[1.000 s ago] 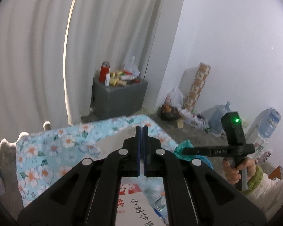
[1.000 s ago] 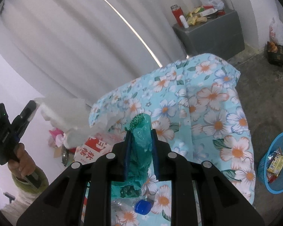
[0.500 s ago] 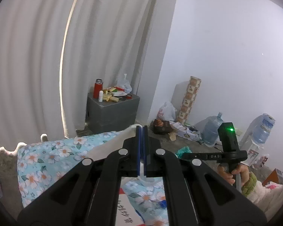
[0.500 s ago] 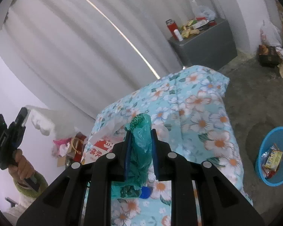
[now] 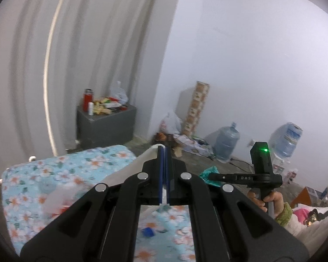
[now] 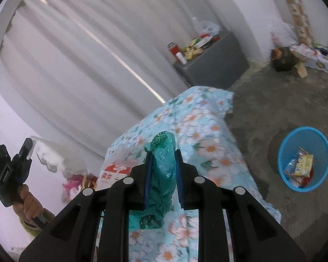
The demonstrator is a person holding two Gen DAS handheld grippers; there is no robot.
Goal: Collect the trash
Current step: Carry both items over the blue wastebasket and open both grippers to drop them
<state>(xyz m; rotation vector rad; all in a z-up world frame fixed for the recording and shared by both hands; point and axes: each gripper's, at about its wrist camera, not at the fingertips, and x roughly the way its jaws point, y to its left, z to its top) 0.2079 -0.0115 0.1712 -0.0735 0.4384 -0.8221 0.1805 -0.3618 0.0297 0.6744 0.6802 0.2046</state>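
My left gripper (image 5: 163, 150) is shut on a white plastic bag (image 5: 129, 170) that hangs off its left side; the same white bag shows in the right wrist view (image 6: 54, 159), held up in the air at the left. My right gripper (image 6: 163, 152) is shut on a crumpled green plastic bag (image 6: 161, 174) above the flowered blue tablecloth (image 6: 192, 126). The green bag's tip also shows in the left wrist view (image 5: 210, 172). A blue trash basket (image 6: 304, 155) with wrappers in it stands on the floor at the right.
A red-and-white printed package (image 6: 113, 172) and a blue cap (image 5: 148, 232) lie on the table. A grey cabinet (image 5: 106, 126) with a red flask stands by the curtain. Water jugs (image 5: 226, 140) and bags line the far wall.
Both grippers have lifted and swung right with their bags. The table has dropped lower in view and the blue basket has come closer in the right wrist view.
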